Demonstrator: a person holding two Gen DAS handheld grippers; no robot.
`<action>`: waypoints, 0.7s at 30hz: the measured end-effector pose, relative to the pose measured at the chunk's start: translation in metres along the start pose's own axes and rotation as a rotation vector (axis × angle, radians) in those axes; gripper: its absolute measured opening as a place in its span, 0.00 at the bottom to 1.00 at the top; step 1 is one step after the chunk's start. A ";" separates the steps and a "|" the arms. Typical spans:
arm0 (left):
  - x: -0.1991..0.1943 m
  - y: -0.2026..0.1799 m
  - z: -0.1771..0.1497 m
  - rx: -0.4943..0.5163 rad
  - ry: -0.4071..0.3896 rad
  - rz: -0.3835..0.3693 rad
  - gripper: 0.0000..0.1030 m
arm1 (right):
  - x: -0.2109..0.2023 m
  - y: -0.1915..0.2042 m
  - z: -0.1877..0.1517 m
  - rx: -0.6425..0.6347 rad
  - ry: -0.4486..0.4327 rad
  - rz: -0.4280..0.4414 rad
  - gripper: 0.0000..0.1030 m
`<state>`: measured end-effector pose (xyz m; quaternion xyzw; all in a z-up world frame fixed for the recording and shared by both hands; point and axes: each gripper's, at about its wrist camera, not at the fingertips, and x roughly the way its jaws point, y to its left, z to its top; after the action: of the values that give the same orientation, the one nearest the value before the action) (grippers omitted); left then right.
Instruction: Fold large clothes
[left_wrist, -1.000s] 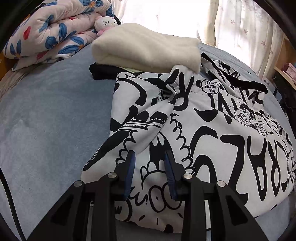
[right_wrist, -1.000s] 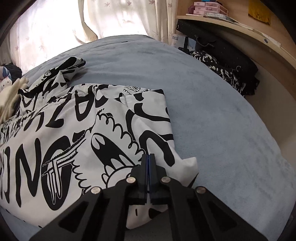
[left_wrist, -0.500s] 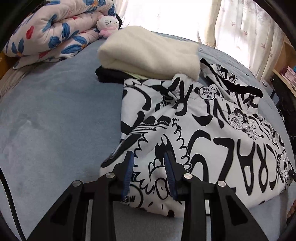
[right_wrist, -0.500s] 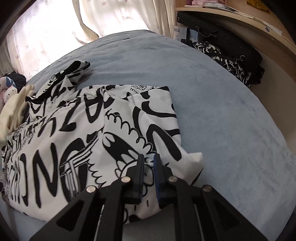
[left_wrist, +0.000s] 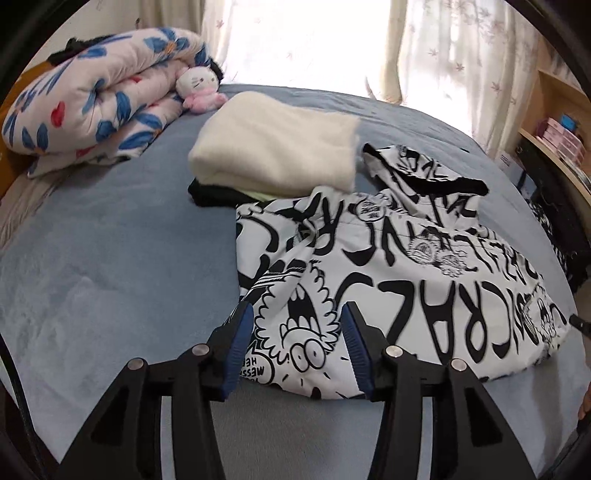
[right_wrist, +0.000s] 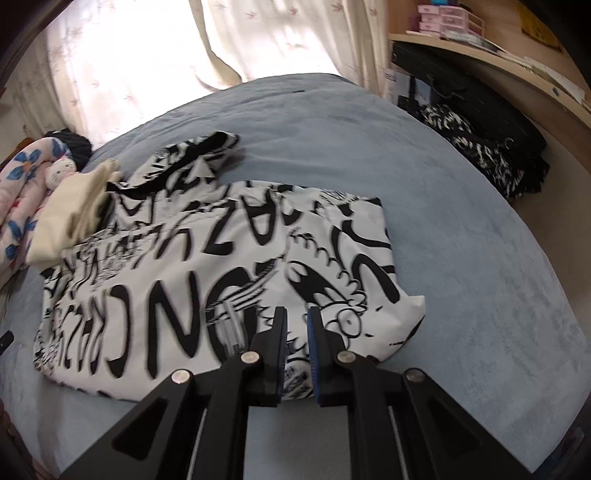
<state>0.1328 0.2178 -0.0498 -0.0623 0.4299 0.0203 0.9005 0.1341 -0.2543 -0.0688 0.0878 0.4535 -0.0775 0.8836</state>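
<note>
Above the bed's (left_wrist: 110, 266) near edge both grippers have pulled up and back from the hoodie (left_wrist: 388, 266) since a second ago: left gripper (left_wrist: 297, 328) jaws have just been opening, now wide with nothing between; right gripper (right_wrist: 295, 325) has just parted to a narrow gap, also empty. Hoodie, white with black graffiti print, lies folded flat mid-bed, hood toward the far edge, its corner touching a cream folded garment (left_wrist: 277, 155). Blue-grey bed cover, floral quilt (left_wrist: 92, 103) at the far left corner, curtains (right_wrist: 147, 55) behind, wooden shelf (right_wrist: 498, 59) right.
</note>
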 end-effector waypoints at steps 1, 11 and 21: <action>-0.005 -0.003 0.002 0.011 -0.006 -0.005 0.47 | -0.004 0.003 0.001 -0.004 -0.001 0.008 0.13; -0.045 -0.031 0.058 0.141 -0.070 -0.032 0.64 | -0.049 0.039 0.046 -0.090 -0.029 0.059 0.32; -0.023 -0.088 0.184 0.252 -0.051 -0.134 0.73 | -0.067 0.079 0.166 -0.138 -0.112 0.085 0.52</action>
<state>0.2684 0.1548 0.0905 0.0232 0.4011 -0.0925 0.9111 0.2429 -0.2111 0.0877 0.0415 0.4037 -0.0131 0.9139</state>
